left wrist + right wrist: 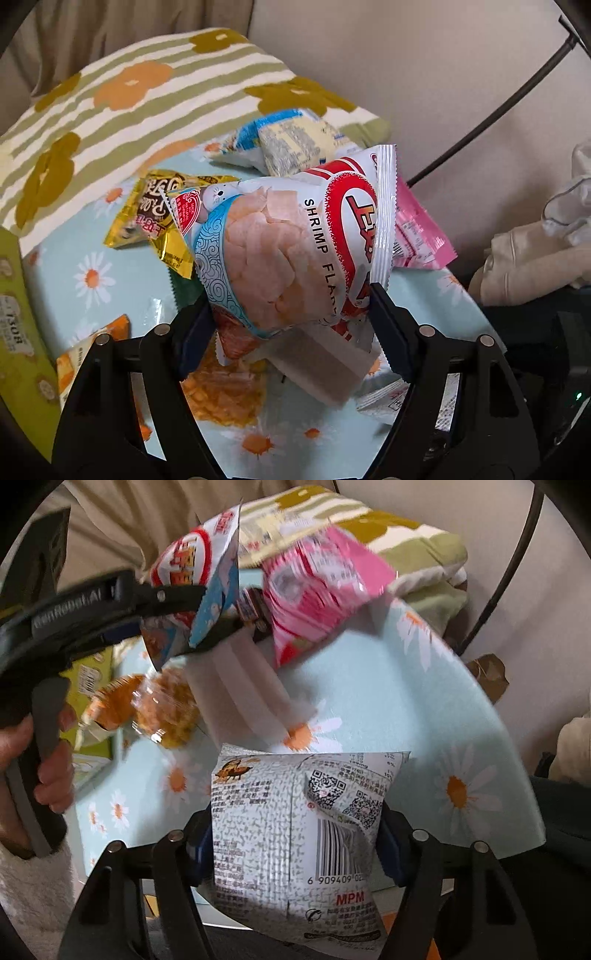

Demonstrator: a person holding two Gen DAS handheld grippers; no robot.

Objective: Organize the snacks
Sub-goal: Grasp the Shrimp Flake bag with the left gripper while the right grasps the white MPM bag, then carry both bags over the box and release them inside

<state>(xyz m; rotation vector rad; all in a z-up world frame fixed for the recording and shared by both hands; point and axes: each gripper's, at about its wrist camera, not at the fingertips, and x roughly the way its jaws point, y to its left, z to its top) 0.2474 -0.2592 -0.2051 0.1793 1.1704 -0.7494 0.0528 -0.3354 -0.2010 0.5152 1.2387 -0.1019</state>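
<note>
My left gripper [291,314] is shut on a red-and-white shrimp flakes bag [291,251] and holds it above the daisy-print cloth [92,295]. The same bag [184,565] shows in the right wrist view, held by the left gripper [195,616]. My right gripper [295,845] is shut on a silver-white snack bag [288,834], back side with barcode facing me. A pink bag [417,236] lies behind the shrimp bag; in the right wrist view it [317,590] is at the top centre. A gold bag [147,218], a blue-yellow bag [288,144] and an orange snack bag [162,705] lie on the cloth.
A striped flowered pillow [110,96] lies at the far edge. A green box [18,332] stands at the left. A pale foam-like strip [251,686] lies on the cloth. A black cable [498,107] runs along the wall at the right. White fabric [546,251] sits right.
</note>
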